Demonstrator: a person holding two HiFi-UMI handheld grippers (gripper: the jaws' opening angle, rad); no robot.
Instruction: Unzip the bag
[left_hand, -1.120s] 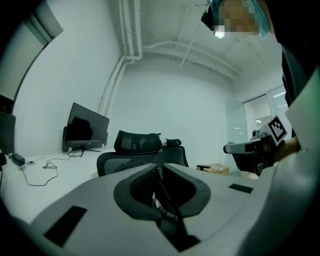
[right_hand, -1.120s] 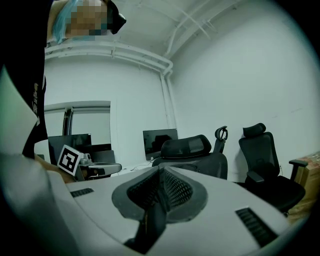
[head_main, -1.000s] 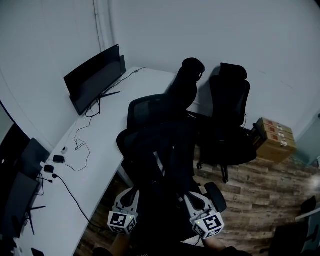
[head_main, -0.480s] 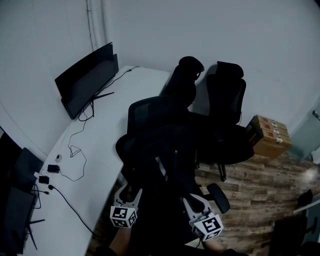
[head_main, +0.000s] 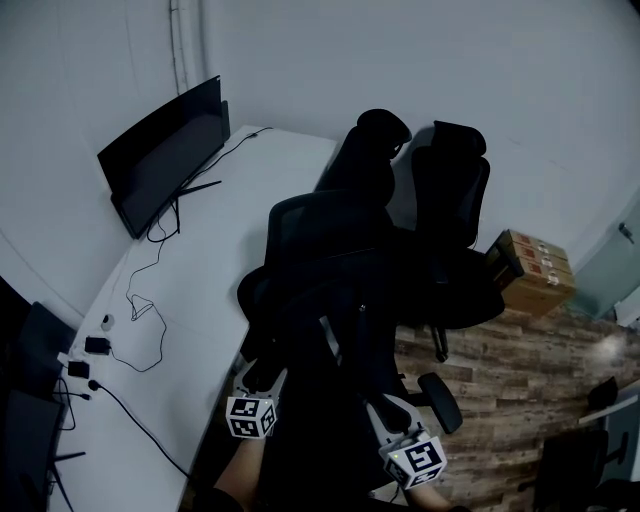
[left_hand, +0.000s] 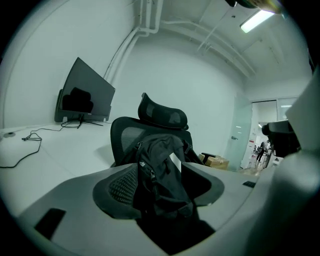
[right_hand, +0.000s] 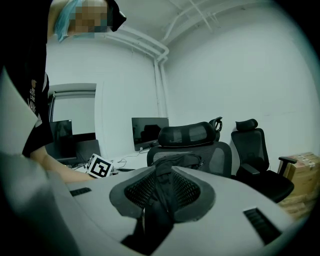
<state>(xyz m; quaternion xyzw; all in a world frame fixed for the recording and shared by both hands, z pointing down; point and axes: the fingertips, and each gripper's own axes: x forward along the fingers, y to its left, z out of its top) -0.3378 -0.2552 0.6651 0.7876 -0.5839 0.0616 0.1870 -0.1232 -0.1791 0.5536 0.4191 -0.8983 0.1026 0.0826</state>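
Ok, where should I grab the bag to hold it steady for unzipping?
Probably the top edge of the bag, coming from the front: it leans upright against the back of the chair, so its top and front are exposed while its back is blocked.

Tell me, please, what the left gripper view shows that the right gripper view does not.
Only the left gripper view shows a lit ceiling lamp and a bright hallway. Only the right gripper view shows the person's arm and dark sleeve. Both show the black bag on a mesh chair, a monitor, the white desk and a cardboard box.
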